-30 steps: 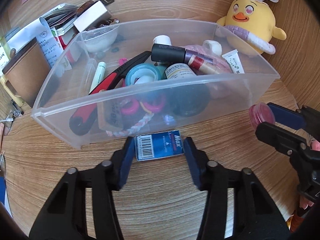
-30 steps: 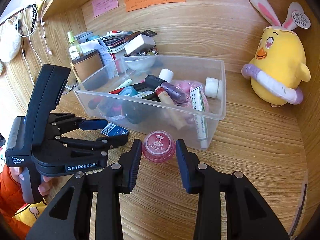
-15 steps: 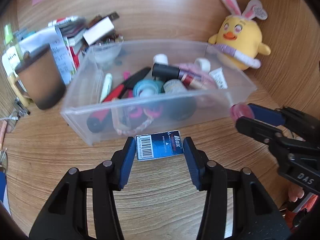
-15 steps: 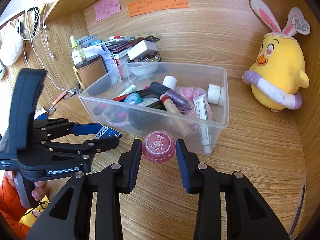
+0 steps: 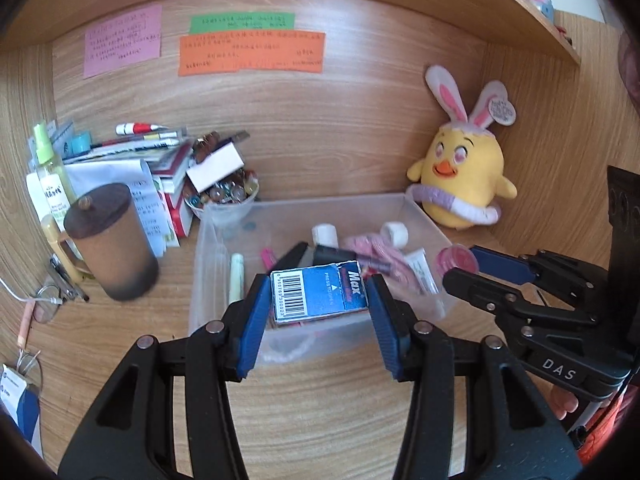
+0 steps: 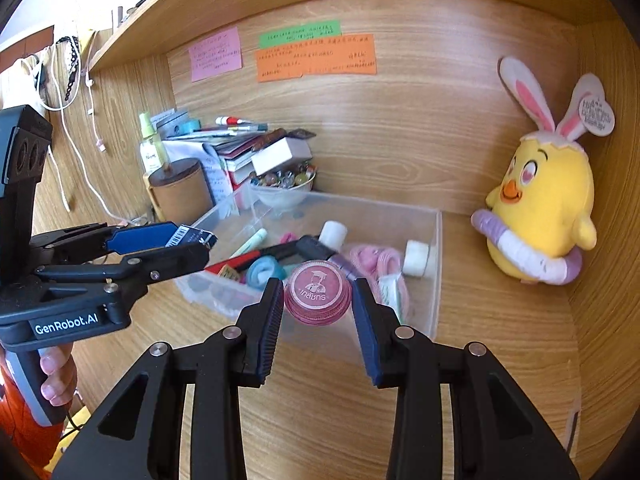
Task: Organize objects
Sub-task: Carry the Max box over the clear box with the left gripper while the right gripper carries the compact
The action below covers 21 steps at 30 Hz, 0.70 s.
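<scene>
My left gripper [image 5: 318, 296] is shut on a small blue box [image 5: 319, 293] with a barcode and the word Max, held in the air over the near wall of the clear plastic bin [image 5: 208, 248]. My right gripper [image 6: 318, 296] is shut on a round pink jar [image 6: 318, 294], lifted above the bin [image 6: 436, 272] at its near side. Each gripper shows in the other's view: the right gripper [image 5: 460, 268] with the jar [image 5: 457, 258], and the left gripper [image 6: 192, 246] with the box [image 6: 190, 236]. The bin holds several tubes, tape rolls and a red-handled tool.
A yellow plush chick [image 5: 464, 172] sits at the back right against the wooden wall. A brown lidded mug [image 5: 110, 240], a spray bottle [image 5: 50, 176], stacked books and papers [image 5: 160, 168] and a bowl of marbles [image 5: 224, 196] crowd the back left. A shelf runs overhead.
Both grippers have risen from the desk with the box and jar still gripped. The bin now lies lower and farther in both views, and the wall notes have come into sight.
</scene>
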Motion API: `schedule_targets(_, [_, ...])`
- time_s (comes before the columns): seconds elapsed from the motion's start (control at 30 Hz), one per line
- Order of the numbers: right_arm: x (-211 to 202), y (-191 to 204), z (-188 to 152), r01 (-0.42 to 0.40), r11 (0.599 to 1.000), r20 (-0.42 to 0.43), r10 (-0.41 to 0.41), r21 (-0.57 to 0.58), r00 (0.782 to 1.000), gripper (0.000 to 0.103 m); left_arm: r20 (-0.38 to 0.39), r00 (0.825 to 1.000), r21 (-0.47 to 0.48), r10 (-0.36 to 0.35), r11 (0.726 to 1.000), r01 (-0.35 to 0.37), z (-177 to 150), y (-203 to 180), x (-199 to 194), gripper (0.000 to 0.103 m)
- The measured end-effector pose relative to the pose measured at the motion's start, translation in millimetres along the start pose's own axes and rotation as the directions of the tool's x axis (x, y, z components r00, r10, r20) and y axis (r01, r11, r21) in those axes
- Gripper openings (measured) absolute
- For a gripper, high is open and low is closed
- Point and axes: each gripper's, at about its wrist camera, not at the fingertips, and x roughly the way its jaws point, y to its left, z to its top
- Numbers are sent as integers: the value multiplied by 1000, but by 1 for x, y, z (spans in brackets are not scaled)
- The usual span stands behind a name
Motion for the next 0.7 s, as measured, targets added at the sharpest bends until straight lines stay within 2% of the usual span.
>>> schedule_targets(0.23, [18,-6,16,34,999,-9,-34,-2,999,32,-38,999,-13,-14,1000,14,16,12,27,49])
schedule_targets(0.57, [73,-26,5,57,997,-146,-49,51,988,32,-126,992,11,-8,1000,9,12,10,70,49])
schedule_targets(0.7, [79,-29,1,60,997,-163,-51,51,985,32,-140,990,10,-21,1000,23,10,9,78,49])
